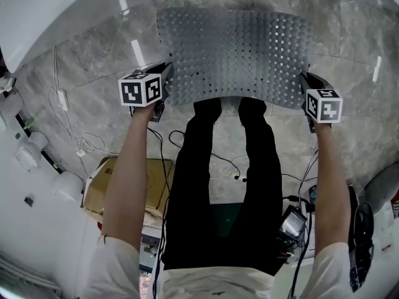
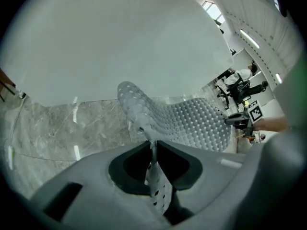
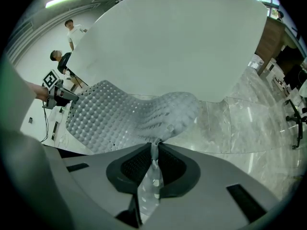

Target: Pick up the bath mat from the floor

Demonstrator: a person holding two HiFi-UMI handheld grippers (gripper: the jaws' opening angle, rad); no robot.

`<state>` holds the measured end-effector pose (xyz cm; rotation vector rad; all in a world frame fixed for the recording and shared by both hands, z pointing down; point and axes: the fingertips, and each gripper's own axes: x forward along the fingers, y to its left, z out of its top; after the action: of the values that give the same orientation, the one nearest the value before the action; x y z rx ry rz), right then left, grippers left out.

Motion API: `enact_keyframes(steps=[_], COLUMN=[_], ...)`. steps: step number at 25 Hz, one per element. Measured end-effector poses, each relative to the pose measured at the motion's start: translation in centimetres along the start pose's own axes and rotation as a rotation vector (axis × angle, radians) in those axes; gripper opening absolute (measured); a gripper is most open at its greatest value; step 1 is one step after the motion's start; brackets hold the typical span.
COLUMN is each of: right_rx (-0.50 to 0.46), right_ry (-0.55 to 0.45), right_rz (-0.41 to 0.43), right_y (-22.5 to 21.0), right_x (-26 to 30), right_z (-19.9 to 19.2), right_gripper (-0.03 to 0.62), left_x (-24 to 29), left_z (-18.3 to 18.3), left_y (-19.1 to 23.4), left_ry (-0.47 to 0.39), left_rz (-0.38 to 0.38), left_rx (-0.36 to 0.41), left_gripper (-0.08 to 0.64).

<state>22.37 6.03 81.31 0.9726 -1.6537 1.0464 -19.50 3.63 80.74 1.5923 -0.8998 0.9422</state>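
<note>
Head view shows the bath mat [image 1: 240, 58] slung between the two grippers just in front of the white tub [image 1: 75, 11], with its long axis running side to side along the tub's wall. The left gripper [image 1: 167, 75] holds the mat's left short edge and the right gripper [image 1: 307, 85] holds its right short edge, so neither hand is nearer: each sits at its own end, about equally far out from the tub. The left gripper view shows its jaws clenched on a thin fold of the perforated mat, which passes up between the pads and spreads away toward the other gripper. The right gripper view shows the same, jaws nipped tight on a pinched fold of mat, with the sheet fanning off toward the left. The mat sags in a shallow curve across its middle, and its near edge hides the feet at the end of the person's dark-trousered legs [image 1: 199, 167]. From that I judge it is clear of the marble floor [image 1: 93, 86] beside the tub, though no view shows plainly whether its far edge, the one toward the tub, hangs free. Both forearms [image 1: 128, 167] reach out straight and nearly parallel toward the tub, one on each side of the legs, with the grippers tipped steeply down. What the coming move turns on is that span: the mat lies between the claws, not ahead of them, so the two hands need to travel together and level, or one end will pull or droop against the tub side.
</note>
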Motion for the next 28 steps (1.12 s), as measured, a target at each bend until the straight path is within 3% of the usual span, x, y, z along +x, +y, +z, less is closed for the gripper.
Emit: enact_keyframes(steps=[12, 17, 23, 28], right_rx=[-0.051, -0.075, -0.041, -0.074], right_ry=[-0.002, -0.027, -0.116, -0.201], right_rz=[0.025, 0.032, 0.032, 0.020], right_y=[6.0, 7.8, 9.1, 10.1], right_x=[-10.8, -15.3, -21.1, -27.1], right_z=[0.9, 0.6, 1.9, 3.6], right_gripper=[0.046, 0.046, 0.046, 0.046], left_x=[-10.8, -15.3, -20.9, -26.2], left_z=[-2.4, -3.3, -3.7, -3.2], left_y=[-3.6, -5.5, -7.5, -9.4], left_ry=[-0.006, -0.019, -0.080, -0.164], left_rz=[0.018, 0.022, 0.031, 0.030], left_rx=[-0.081, -0.080, -0.090, -0.091], left_gripper=[0.051, 0.051, 0.051, 0.051])
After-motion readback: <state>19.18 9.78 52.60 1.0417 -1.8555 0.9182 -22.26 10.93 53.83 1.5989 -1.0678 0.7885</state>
